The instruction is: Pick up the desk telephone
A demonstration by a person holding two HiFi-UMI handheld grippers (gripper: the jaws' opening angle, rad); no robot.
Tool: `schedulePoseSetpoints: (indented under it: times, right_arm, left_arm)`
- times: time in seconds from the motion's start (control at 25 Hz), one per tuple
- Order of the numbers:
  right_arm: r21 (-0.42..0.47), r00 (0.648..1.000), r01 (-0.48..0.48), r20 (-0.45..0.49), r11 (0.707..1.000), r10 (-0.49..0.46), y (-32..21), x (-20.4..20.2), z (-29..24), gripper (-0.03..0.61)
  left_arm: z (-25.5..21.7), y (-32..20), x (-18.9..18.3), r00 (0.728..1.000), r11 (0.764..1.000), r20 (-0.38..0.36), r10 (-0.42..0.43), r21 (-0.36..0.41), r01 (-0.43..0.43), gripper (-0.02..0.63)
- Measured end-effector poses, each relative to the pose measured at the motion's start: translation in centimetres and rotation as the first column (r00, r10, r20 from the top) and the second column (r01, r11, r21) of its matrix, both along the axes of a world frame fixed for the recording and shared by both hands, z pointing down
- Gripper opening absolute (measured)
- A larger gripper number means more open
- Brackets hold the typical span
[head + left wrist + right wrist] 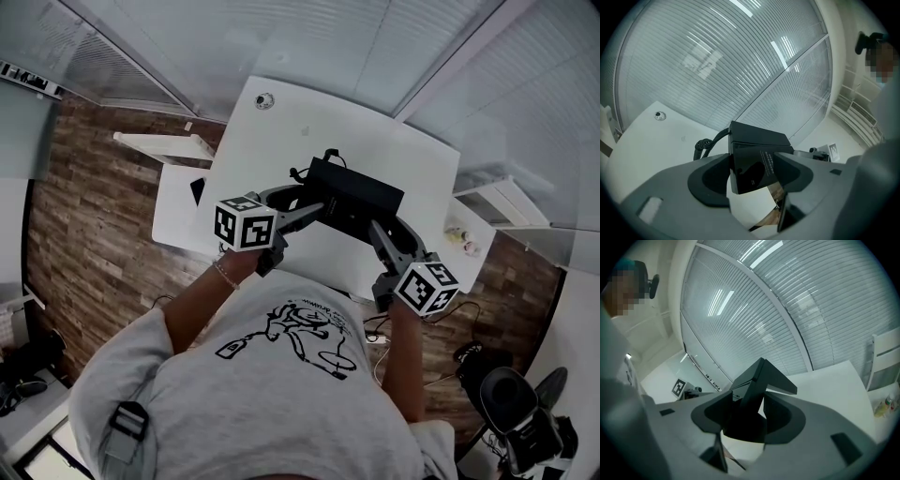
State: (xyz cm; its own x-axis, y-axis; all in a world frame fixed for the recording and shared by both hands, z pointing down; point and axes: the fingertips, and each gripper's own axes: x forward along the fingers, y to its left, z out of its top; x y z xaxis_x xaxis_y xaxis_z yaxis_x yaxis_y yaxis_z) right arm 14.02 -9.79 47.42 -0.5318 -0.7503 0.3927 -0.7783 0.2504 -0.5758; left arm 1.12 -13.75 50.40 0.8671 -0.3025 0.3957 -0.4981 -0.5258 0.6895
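Desk telephone (352,199): black, wedge-shaped, held in the air between the two grippers, one at each end, its body tilted. Left gripper (307,208): its fingers (710,180) are clamped on the telephone's left end, one dark pad against each side; the glossy underside of the set shows between them in the left gripper view. Right gripper (386,230): its fingers (785,416) stand wide and are likewise closed on the telephone's right end, the casing filling the gap between the pads and rising past the fingertips. Coiled cord (704,146): black, leaving the telephone just beyond the left fingertips and hanging toward the surface below. Desk (281,131): white, lying beneath both pairs of fingers and stretching beyond them; the telephone does not touch it. Small round fitting (263,100): set in the desk top, well beyond the left fingertips, near the far corner. Marker cubes (246,223): one behind each pair of fingers, close to the person's hands. Bracelet (225,275): on the wrist behind the left gripper. Floor (84,216): wood-patterned planks, visible below and to either side of the desk. Slatted glass walls (717,61): standing beyond the desk, ahead of both sets of fingers. Black office chair (511,398): on the floor behind and outside the right gripper, well apart from it
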Motion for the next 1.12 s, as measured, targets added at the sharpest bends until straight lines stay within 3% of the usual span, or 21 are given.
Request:
schedulePoseSetpoints:
  times: [0.2,0.64,1.12]
  right_arm:
    - [0.024,1.000,-0.005,-0.004,1.000,0.005,-0.1,-0.2,-2.8,0.199]
    - [0.096,1.000,-0.016,-0.005,0.995,0.017,-0.1,-0.5,-7.8,0.196]
    - [0.132,1.000,-0.022,-0.019,0.991,0.025,-0.1,-0.6,-10.4,0.189]
  left_arm:
    - [-2.3,0.1,-0.1,1.000,1.000,0.015,0.002,0.007,-0.003,0.279]
    - [-6.9,-0.1,-0.3,1.000,0.999,-0.026,-0.007,0.032,0.008,0.279]
    - [-9.6,-0.3,-0.4,0.999,0.997,-0.042,-0.007,0.074,0.010,0.279]
